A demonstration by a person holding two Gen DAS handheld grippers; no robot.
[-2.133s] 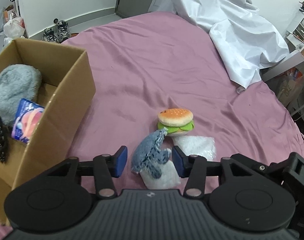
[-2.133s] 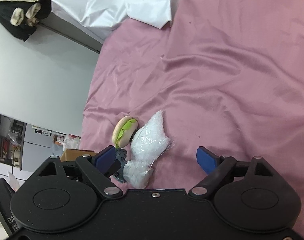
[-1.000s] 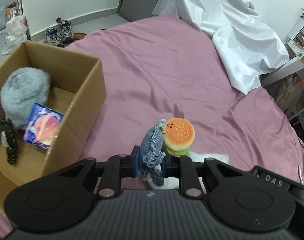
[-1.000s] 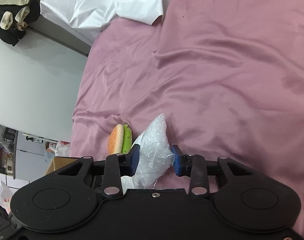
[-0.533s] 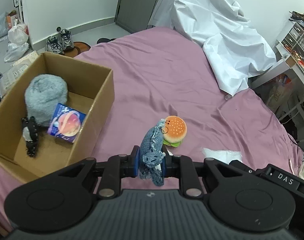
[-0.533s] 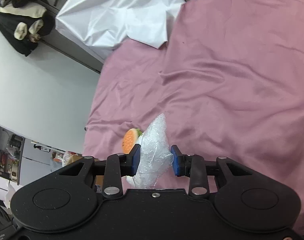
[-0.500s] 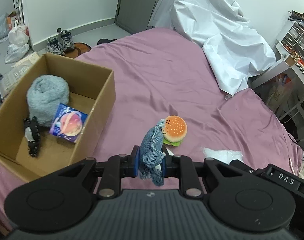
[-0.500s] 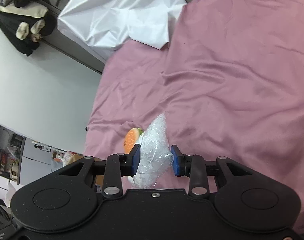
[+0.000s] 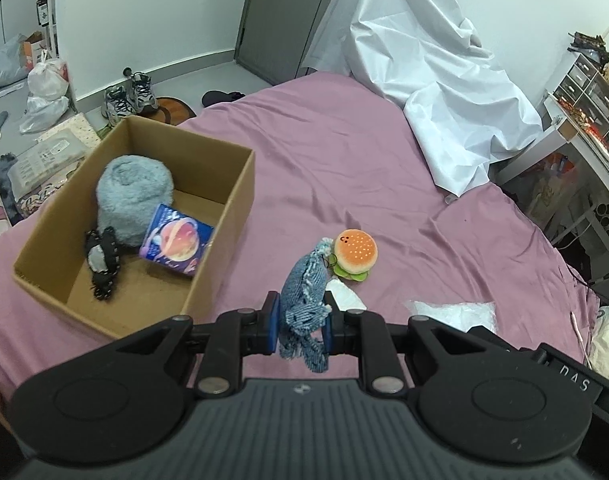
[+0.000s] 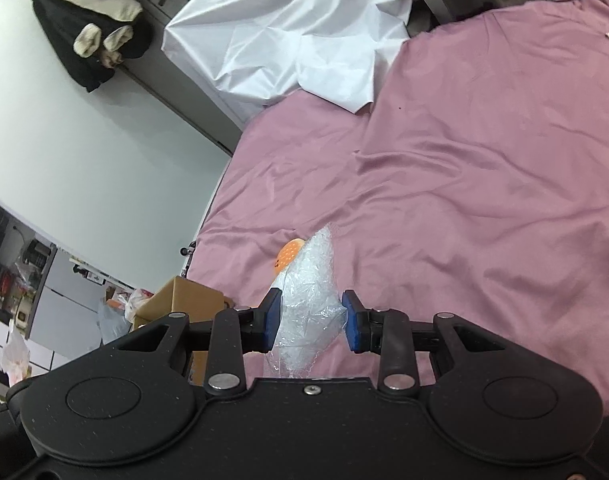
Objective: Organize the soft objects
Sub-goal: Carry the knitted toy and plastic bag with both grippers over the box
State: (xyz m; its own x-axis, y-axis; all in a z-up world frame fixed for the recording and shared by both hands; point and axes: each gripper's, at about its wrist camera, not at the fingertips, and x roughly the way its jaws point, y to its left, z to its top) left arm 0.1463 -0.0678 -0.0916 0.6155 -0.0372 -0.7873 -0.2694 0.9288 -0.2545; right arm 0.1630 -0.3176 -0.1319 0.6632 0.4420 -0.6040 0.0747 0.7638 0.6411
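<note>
At the lower centre of the left wrist view, our left hand-held gripper pinches a limp, frayed blue denim scrap by its bunched middle; we judge it light, floppy and best held there. Low in the right view, our right hand-held gripper squeezes a crinkly clear bubble-wrap bag, probably slippery, while the open brown cardboard box sits at the left on the mauve satin bed.

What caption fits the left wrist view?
Left gripper clamps a denim scrap above the pink bed, cardboard box alongside.
</note>
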